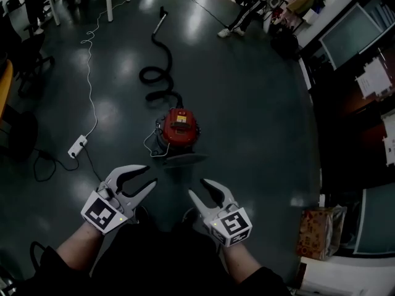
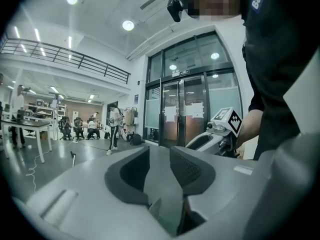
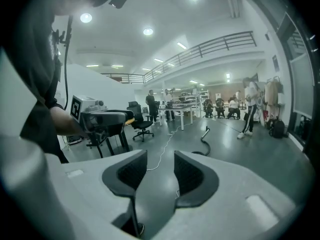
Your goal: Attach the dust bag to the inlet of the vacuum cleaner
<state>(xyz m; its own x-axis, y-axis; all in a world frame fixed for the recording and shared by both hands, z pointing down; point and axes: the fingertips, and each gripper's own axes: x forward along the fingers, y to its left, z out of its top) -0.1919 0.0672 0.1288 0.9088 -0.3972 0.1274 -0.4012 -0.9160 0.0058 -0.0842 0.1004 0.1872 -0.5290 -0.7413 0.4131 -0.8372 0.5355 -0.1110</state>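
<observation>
Both tools are held close in at the bottom of the head view, left tool and right tool, each with jaws apart and nothing between them. Nothing looks attached yet: the red vacuum sits on the floor ahead, well apart from both, with a flat grey piece (perhaps the bag) against its near side. Its hose coils beyond, and a power strip and cord lie to the left. Nothing blocks the way.

- My head view looks steeply down from standing height. The left gripper and right gripper are close at the bottom edge, and the vacuum cleaner is on the floor just ahead.
- The left gripper view sits right behind its own jaws. It faces almost level toward glass doors, with the right gripper at its right.
- The right gripper view tilts slightly down across the floor. It shares the hose with my head view and catches the left gripper at its left.
</observation>
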